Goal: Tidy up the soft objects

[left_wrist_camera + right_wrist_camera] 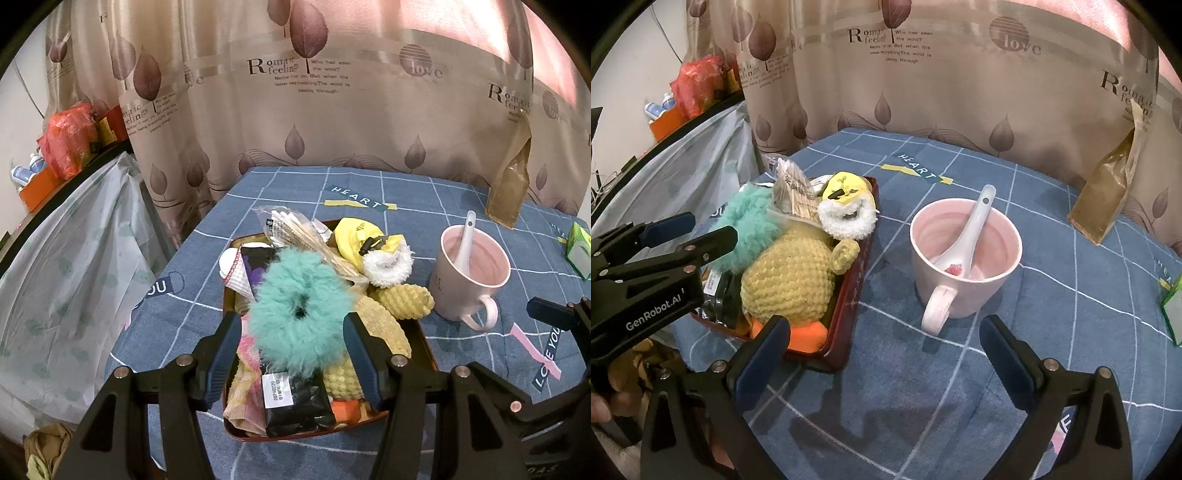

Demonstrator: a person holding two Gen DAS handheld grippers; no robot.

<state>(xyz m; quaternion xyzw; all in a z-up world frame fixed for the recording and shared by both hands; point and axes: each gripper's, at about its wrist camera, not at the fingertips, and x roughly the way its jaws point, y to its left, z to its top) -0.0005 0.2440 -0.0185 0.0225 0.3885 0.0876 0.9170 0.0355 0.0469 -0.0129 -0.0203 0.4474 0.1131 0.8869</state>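
L gripper (pixel 291 350) sits low over the near end of the dark red tray (pixel 424 345), pointing fwd along it; jaws spread, one on each side of the teal fluffy scrunchie (pixel 301 314), which lies on top of the pile betw. the pads, fur brushing both but not pinched as far as the view shows. In the R wrist view the L gripper comes in from the left edge w/ its tips at the scrunchie's near side. R gripper (pixel 882 354) hovers above bare blue checked tabletop (pixel 923 406), jaws wide apart w/ nothing betw. them; the tray's near right corner sits just beside its left pad, the pink mug (pixel 964 254) w/ a white spoon (pixel 971 229) in it just ahead. The tray holds the soft stuff: yellow knit plush (pixel 790 280) beside the scrunchie, white-and-yellow plush (pixel 846 210) at the far end, clear bag of cotton swabs (pixel 295 229), black packet (pixel 295 402) w/ white label at the near end, pinkish knit cloth (pixel 245 387) at the near left. Brown pouch (pixel 1104 199) leans on the curtain at the far right.
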